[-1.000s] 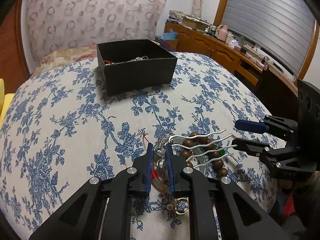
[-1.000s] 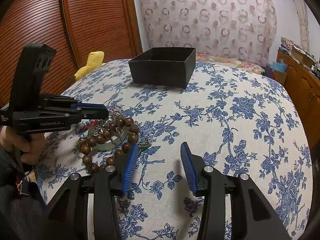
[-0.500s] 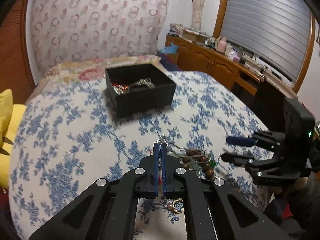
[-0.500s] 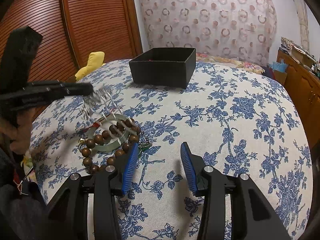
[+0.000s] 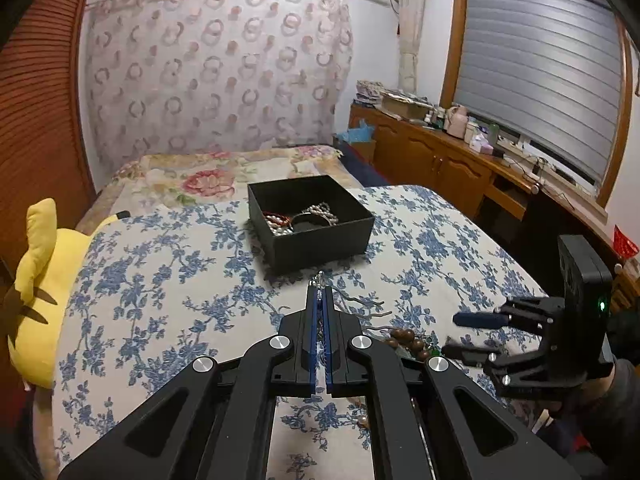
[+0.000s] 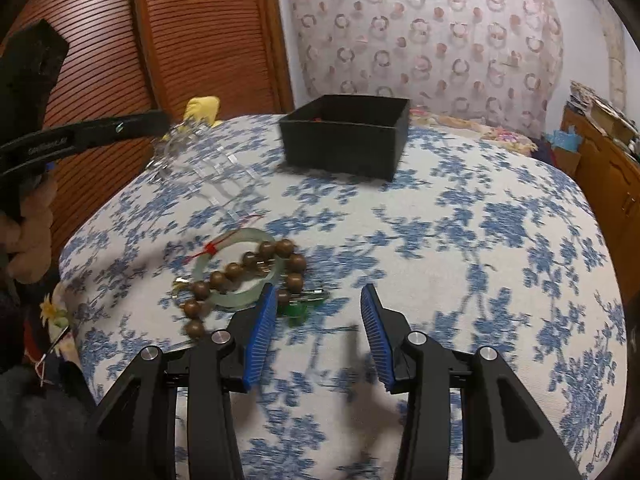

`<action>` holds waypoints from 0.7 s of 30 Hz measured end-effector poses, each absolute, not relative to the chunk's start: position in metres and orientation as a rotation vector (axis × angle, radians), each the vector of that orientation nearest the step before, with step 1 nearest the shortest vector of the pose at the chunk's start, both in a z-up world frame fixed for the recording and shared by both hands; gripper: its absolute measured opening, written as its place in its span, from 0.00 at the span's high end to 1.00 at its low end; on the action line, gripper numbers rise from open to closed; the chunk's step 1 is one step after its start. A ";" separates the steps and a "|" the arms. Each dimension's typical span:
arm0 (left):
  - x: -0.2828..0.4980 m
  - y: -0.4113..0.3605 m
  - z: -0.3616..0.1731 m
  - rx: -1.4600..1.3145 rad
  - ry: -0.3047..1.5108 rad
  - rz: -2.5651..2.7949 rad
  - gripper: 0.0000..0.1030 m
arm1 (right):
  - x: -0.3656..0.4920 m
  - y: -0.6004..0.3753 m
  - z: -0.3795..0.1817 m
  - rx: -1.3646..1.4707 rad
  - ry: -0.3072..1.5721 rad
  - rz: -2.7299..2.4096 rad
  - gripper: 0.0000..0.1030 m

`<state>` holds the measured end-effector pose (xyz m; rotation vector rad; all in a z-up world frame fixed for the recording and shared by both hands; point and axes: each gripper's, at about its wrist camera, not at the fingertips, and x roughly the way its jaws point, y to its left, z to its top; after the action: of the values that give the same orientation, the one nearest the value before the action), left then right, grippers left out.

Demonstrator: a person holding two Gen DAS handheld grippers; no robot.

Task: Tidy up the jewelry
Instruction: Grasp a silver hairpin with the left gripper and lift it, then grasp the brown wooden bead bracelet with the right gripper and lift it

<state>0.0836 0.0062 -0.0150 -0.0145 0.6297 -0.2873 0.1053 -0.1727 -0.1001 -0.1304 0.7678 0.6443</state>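
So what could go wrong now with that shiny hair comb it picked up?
The silver hair comb hangs by one end from the shut left gripper, so it could slip out before reaching the black box. Its long prongs might snag the box rim. The closing, empty right gripper could bump the brown bead bracelet.

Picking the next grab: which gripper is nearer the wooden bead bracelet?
Right. The right gripper hangs just beside the wooden bead bracelet, jaws closing on nothing. The left gripper is lifted away, clamping a silver hairpin.
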 end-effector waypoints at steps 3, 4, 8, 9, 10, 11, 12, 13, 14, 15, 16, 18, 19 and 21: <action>0.082 0.009 -0.015 -0.024 0.624 -0.280 0.99 | 0.097 -0.162 -0.099 -0.140 0.778 0.675 0.73; 0.081 0.010 -0.015 -0.025 0.622 -0.277 0.99 | 0.094 -0.160 -0.099 -0.143 0.783 0.683 0.73; 0.078 0.013 -0.017 -0.030 0.615 -0.266 0.99 | 0.085 -0.149 -0.102 -0.136 0.816 0.695 0.74; 0.078 0.013 -0.017 -0.032 0.614 -0.265 0.99 | 0.085 -0.148 -0.103 -0.137 0.821 0.690 0.74; 0.077 0.014 -0.017 -0.034 0.612 -0.264 0.99 | 0.086 -0.147 -0.104 -0.140 0.830 0.682 0.74; 0.077 0.014 -0.017 -0.033 0.612 -0.264 0.99 | 0.088 -0.146 -0.106 -0.144 0.841 0.664 0.74; 0.076 0.014 -0.017 -0.034 0.610 -0.264 0.99 | 0.090 -0.146 -0.108 -0.139 0.848 0.656 0.74; 0.076 0.015 -0.017 -0.034 0.608 -0.263 0.99 | 0.092 -0.146 -0.109 -0.132 0.856 0.650 0.74; 0.075 0.016 -0.017 -0.034 0.607 -0.263 0.99 | 0.097 -0.147 -0.110 -0.123 0.868 0.639 0.74; 0.076 0.016 -0.017 -0.035 0.608 -0.265 0.99 | 0.101 -0.147 -0.111 -0.115 0.875 0.635 0.74; 0.076 0.016 -0.017 -0.034 0.608 -0.265 0.99 | 0.104 -0.147 -0.111 -0.104 0.880 0.636 0.74; 0.075 0.016 -0.017 -0.037 0.607 -0.263 0.99 | 0.110 -0.146 -0.110 -0.094 0.889 0.631 0.74; 0.076 0.016 -0.017 -0.034 0.608 -0.264 0.99 | 0.112 -0.145 -0.110 -0.100 0.890 0.624 0.74; 0.075 0.016 -0.017 -0.034 0.607 -0.263 0.99 | 0.115 -0.141 -0.110 -0.137 0.880 0.601 0.77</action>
<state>0.0750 0.0161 -0.0167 -0.0341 0.6069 -0.2632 0.1146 -0.1409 -0.1102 -0.1373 0.8796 0.6015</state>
